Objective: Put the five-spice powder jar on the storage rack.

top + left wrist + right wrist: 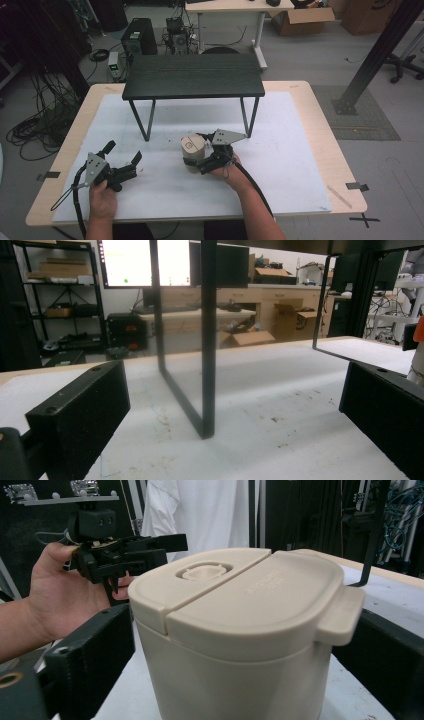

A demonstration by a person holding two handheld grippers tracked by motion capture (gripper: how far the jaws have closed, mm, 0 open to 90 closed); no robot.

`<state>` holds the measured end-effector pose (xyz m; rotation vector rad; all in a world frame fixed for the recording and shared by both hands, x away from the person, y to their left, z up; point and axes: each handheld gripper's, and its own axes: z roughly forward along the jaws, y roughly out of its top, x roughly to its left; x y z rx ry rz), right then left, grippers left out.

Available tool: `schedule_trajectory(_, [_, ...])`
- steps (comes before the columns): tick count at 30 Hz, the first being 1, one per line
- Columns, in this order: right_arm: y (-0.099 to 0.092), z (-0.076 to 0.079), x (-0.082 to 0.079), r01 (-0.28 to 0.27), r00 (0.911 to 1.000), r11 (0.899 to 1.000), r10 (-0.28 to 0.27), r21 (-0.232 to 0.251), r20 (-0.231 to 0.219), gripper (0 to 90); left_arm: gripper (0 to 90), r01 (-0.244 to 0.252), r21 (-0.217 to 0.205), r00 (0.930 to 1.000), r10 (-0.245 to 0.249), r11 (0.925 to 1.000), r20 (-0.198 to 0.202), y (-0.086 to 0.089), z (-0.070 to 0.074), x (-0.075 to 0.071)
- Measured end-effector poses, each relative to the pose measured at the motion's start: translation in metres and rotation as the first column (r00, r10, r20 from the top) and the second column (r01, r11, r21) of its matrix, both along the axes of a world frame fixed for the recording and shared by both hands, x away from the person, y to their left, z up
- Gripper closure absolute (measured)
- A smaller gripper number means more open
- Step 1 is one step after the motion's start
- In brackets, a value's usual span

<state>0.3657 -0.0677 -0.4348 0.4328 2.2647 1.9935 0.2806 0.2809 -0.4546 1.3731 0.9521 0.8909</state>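
Right claw point(196, 159) brackets the beige lidded container point(192, 149) on the desk point(300, 165), grip unconfirmed, lifting still ahead; left claw point(122, 159) wide, empty.

A matt beige plastic canister point(240, 630) with a smooth lid stands on a scuffed white sheet point(300, 165) covering the pale wooden table point(320, 100), beside a black wood-grain shelf point(194, 75) on thin metal legs.
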Motion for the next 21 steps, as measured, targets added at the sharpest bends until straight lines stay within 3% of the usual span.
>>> schedule_trajectory(21, [-0.0023, -0.0027, 0.0031, -0.008, 1.0, 1.0, 0.008, 0.014, -0.002, 17.7, 0.2, 0.0, 0.0, 1.0, 0.0, 1.0, -0.002, -0.0001, 0.0001, 0.0003])
